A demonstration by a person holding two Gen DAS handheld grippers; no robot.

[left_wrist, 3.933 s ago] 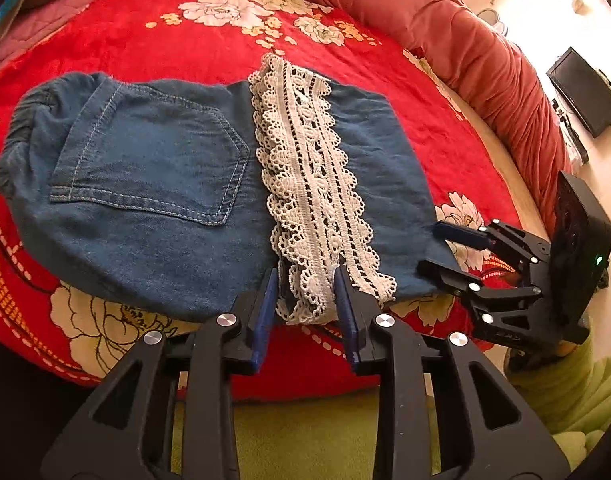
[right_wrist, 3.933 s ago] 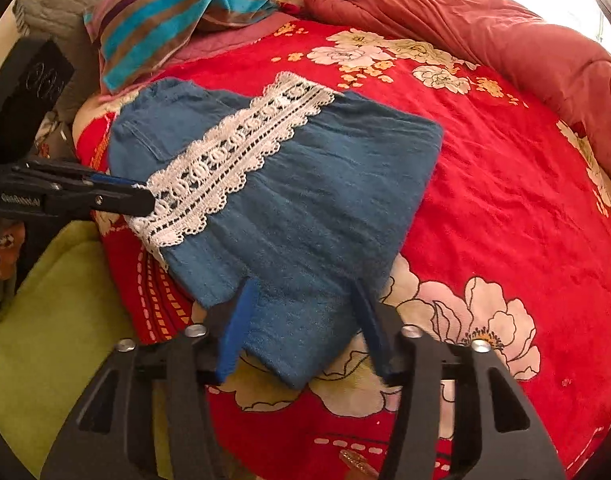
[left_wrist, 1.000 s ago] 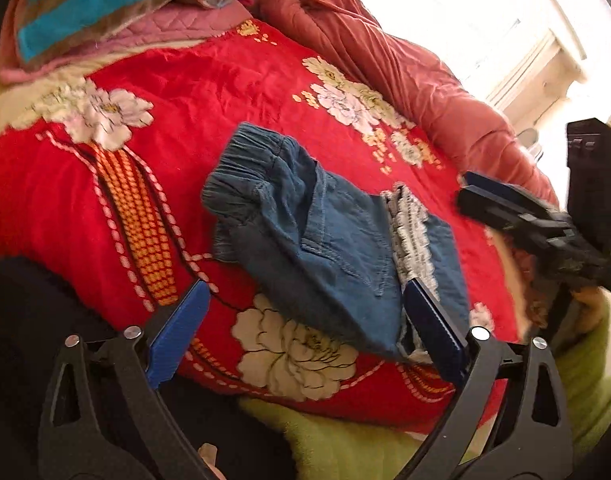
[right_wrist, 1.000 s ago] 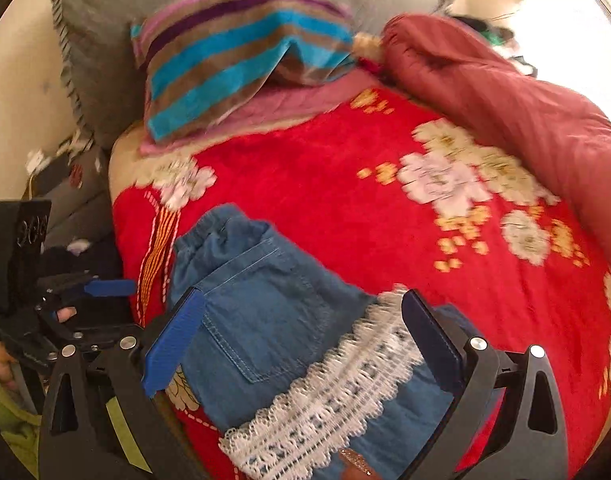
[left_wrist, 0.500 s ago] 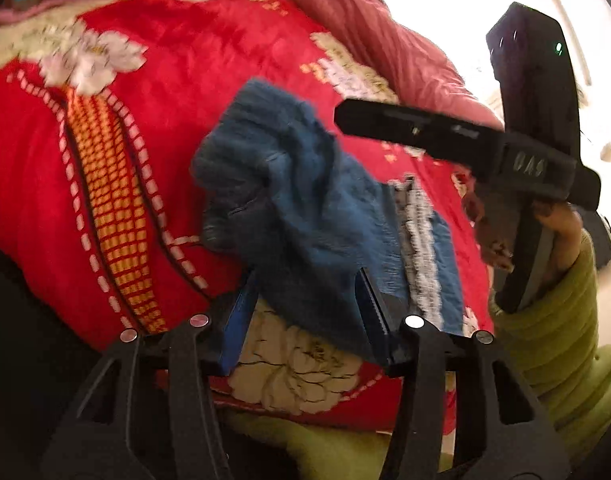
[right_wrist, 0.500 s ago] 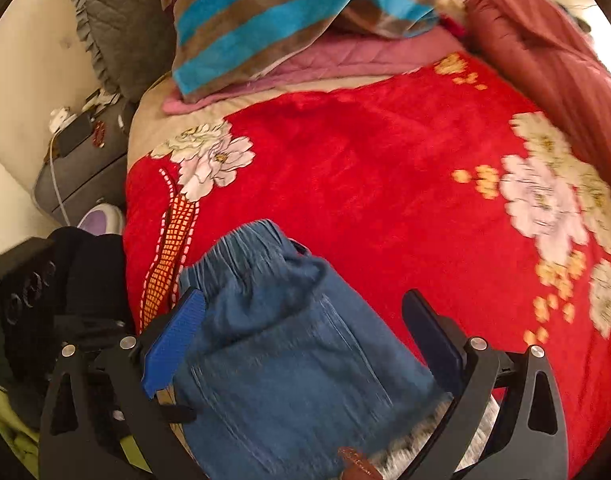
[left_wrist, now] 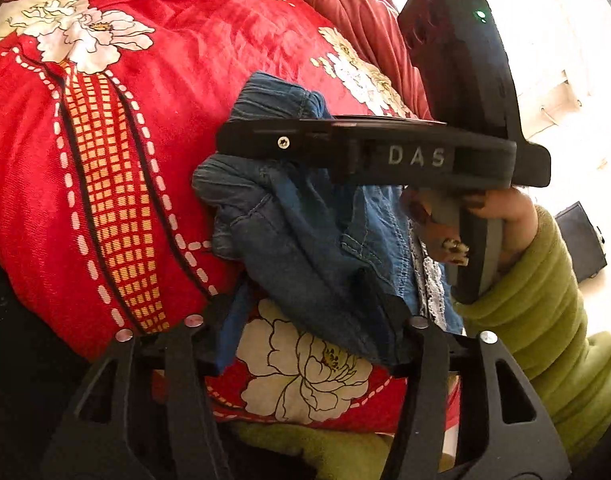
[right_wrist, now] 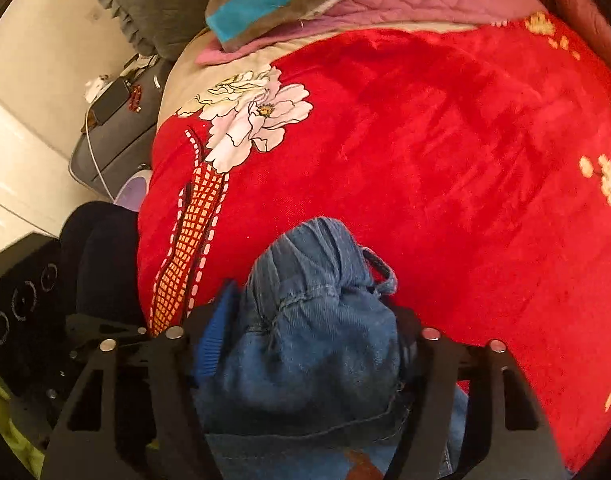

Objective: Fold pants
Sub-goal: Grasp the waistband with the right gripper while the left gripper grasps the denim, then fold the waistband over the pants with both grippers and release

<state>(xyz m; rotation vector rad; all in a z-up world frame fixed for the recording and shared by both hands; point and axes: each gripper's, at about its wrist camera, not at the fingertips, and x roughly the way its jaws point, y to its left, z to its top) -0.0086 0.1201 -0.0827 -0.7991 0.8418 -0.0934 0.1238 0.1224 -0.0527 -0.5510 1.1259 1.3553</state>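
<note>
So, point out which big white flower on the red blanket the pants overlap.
The white flower at the blanket's near edge: the pants cover its top. The other big flower, at the checked band's far end, lies bare.

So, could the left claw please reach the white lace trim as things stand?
Probably not: the left claw has just been closing on the pants, and the right hand blocks the lace trim.

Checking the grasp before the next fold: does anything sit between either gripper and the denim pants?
Nothing visible does. The right gripper, whose fingers have just been closing, has the bunched waistband of the denim pants directly between them. The left gripper has a denim edge between its fingers, above the red blanket.
</note>
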